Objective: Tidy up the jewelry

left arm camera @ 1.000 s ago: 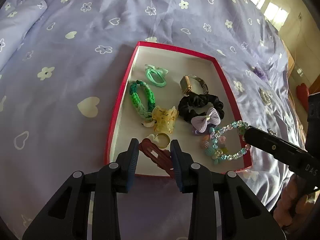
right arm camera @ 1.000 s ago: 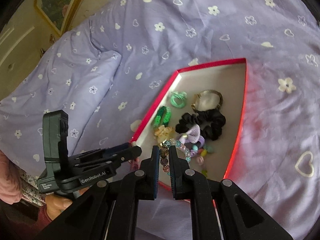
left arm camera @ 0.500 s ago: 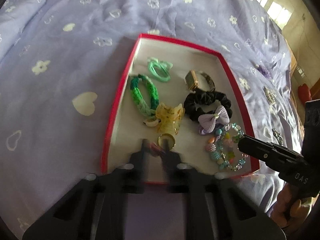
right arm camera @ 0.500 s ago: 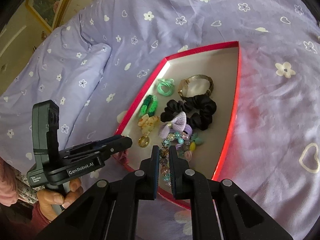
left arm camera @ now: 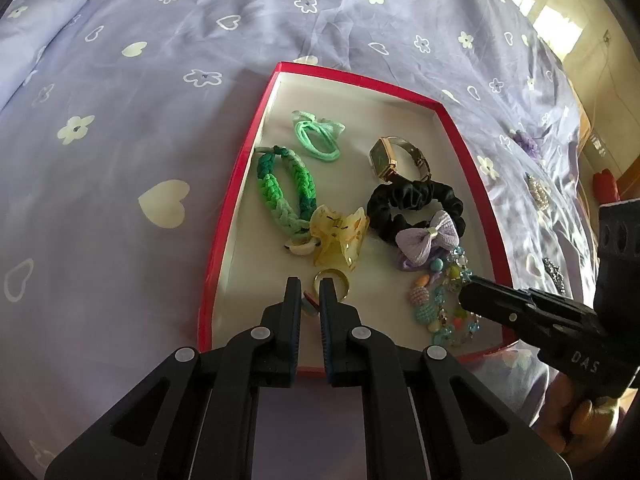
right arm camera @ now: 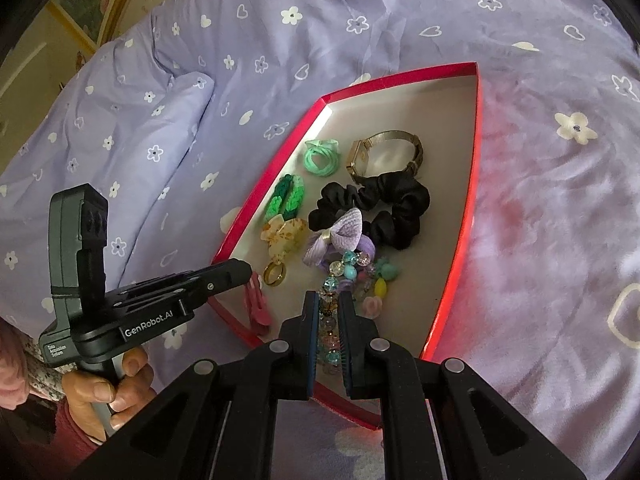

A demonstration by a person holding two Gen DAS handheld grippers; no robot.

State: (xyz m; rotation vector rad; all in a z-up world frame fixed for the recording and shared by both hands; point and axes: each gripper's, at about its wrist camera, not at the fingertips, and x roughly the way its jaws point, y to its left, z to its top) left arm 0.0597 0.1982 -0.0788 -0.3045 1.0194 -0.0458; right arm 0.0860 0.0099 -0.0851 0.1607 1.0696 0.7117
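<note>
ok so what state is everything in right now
left gripper, shut on the red hair clip
right gripper, shut on the beaded bracelet
red tray, open, no lid, on the bedspread
watch, on its side in tray, strap looped shut
yellow claw clip, closed, lying in tray
gold ring, lying loose in tray

bedsheet lilac, flower+heart print | pillow | framed pic

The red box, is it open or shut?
Open. The red box has no lid on; its white inside shows, with the watch lying in it.
</note>
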